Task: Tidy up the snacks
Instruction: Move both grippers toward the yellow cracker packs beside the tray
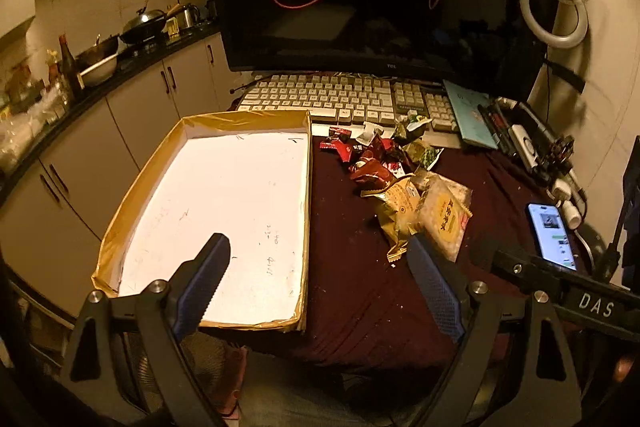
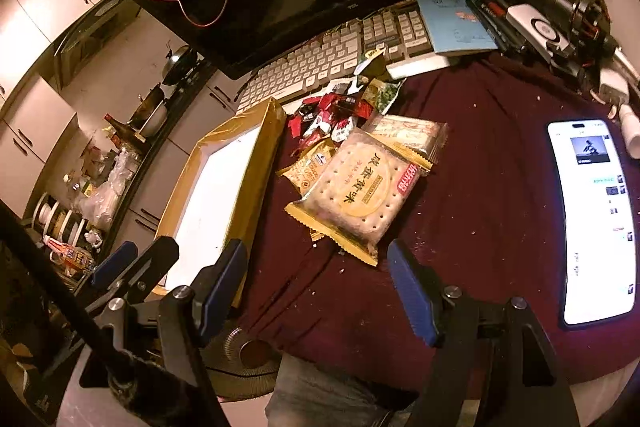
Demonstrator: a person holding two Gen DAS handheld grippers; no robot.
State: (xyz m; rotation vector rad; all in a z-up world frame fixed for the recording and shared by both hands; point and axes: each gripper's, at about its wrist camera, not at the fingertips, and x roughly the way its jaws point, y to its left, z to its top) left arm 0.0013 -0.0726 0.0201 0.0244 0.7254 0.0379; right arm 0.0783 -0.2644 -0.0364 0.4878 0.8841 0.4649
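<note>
Nearest the left wrist camera, the left tongs (image 1: 318, 251) stand wide apart and hold nothing. Their left finger hangs over the white floor of the shallow tray (image 1: 120, 227), whose rim is wrapped in gold tape; the right finger hangs over the dark red cloth covering the surface (image 1: 360, 287). Just ahead of that right finger lies the cracker packet (image 1: 442, 215), resting partly on a gold wrapper (image 1: 396, 203). Beyond them a heap of small red snack packets (image 1: 368, 155) and green ones (image 1: 420, 143) reaches to the keyboard (image 1: 340, 95). A lit phone (image 1: 552, 233) lies to the right.

Nearest the right wrist camera, the right tongs (image 2: 316, 253) are likewise spread wide and empty above the cloth. The cracker packet (image 2: 360, 187) lies just beyond their tips, between them, tilted and overlapping a gold wrapper (image 2: 308, 167) and another clear packet (image 2: 412, 133). Red snack packets (image 2: 324, 115) sit behind, beside the tray (image 2: 248, 179). The phone (image 2: 592, 219) glows at right; the left tongs (image 2: 132, 263) show at lower left.
</note>
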